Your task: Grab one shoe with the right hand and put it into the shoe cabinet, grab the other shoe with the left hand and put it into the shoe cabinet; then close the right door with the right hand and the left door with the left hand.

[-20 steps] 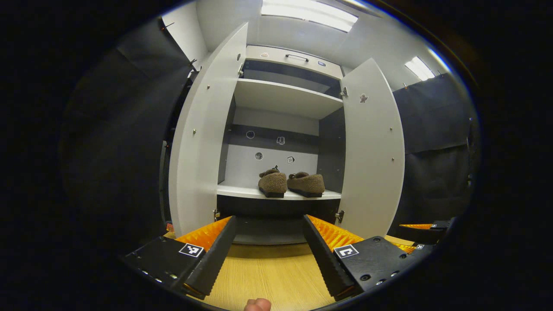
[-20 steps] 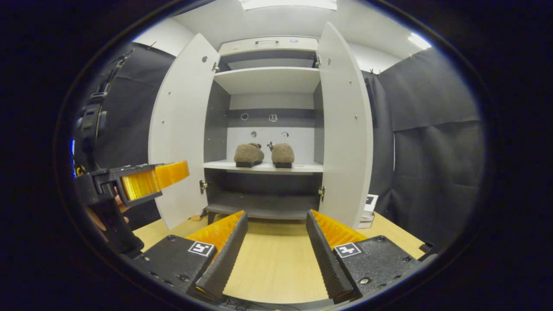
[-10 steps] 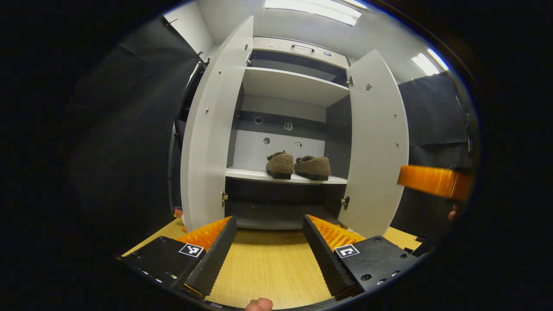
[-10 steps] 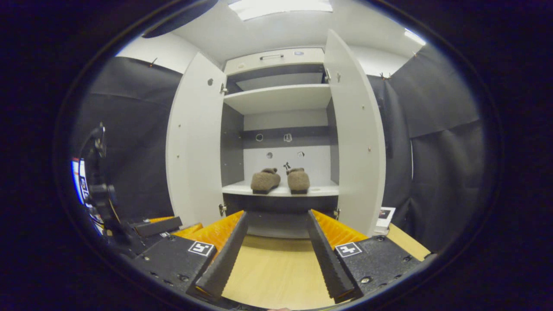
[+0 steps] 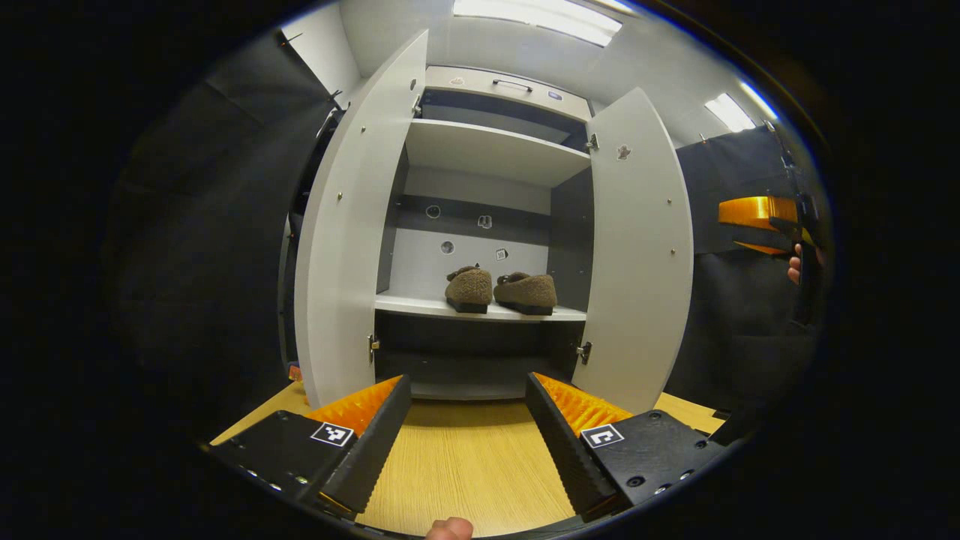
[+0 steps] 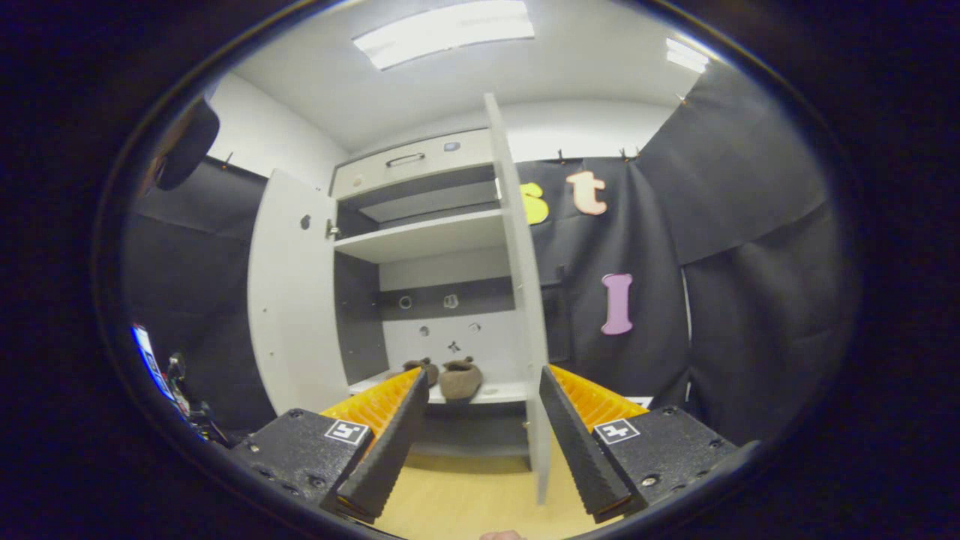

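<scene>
Two brown fuzzy shoes with dark soles, the left shoe (image 5: 469, 289) and the right shoe (image 5: 527, 292), sit side by side on the middle shelf (image 5: 420, 306) of the white shoe cabinet (image 5: 495, 154). Both doors stand open: the left door (image 5: 345, 240) and the right door (image 5: 637, 247). The left gripper (image 5: 466, 435) hangs over the wooden table (image 5: 465, 472) before the cabinet, fingers apart and empty. The right gripper (image 6: 480, 420) is spread too, the right door's edge seen between its fingers.
</scene>
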`<action>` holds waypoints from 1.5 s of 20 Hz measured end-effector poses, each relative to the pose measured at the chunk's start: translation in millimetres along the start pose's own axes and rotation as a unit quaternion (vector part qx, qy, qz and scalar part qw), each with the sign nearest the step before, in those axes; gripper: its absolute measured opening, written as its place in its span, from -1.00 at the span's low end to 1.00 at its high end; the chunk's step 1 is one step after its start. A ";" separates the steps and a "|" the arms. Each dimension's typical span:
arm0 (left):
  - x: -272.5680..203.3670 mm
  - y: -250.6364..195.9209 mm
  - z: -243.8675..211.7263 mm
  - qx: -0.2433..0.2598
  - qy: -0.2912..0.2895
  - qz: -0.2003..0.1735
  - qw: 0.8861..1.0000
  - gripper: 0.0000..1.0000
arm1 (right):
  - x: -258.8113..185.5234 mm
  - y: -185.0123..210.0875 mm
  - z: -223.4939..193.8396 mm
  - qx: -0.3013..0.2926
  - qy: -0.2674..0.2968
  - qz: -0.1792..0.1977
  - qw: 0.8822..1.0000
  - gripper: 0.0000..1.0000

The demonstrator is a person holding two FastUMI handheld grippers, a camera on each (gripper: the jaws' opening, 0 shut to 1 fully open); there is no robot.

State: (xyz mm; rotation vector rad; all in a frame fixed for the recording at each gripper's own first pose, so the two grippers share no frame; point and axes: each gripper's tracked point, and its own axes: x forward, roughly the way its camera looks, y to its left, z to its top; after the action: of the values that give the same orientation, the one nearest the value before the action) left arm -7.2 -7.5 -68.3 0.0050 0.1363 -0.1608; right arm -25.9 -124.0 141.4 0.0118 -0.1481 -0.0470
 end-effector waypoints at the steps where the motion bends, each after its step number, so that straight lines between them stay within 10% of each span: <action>1: 0.4 0.6 -0.9 0.006 -0.001 0.001 1.000 0.87 | 5.8 -14.9 13.3 -0.009 -0.013 -0.017 1.000 0.89; 14: -2.3 9.7 -8.3 0.004 0.006 0.018 1.000 0.89 | 119.0 -120.2 20.4 -0.031 0.020 -0.091 0.995 0.94; 30: 5.3 13.5 3.0 -0.020 -0.015 0.023 0.999 0.88 | 130.8 -75.2 11.2 -0.031 0.013 -0.032 0.999 0.86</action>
State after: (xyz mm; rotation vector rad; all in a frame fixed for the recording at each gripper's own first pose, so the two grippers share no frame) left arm 0.5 5.0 -66.1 -0.0349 0.1087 -0.1114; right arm 98.3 -205.5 170.5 -0.0456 -0.1210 -0.1153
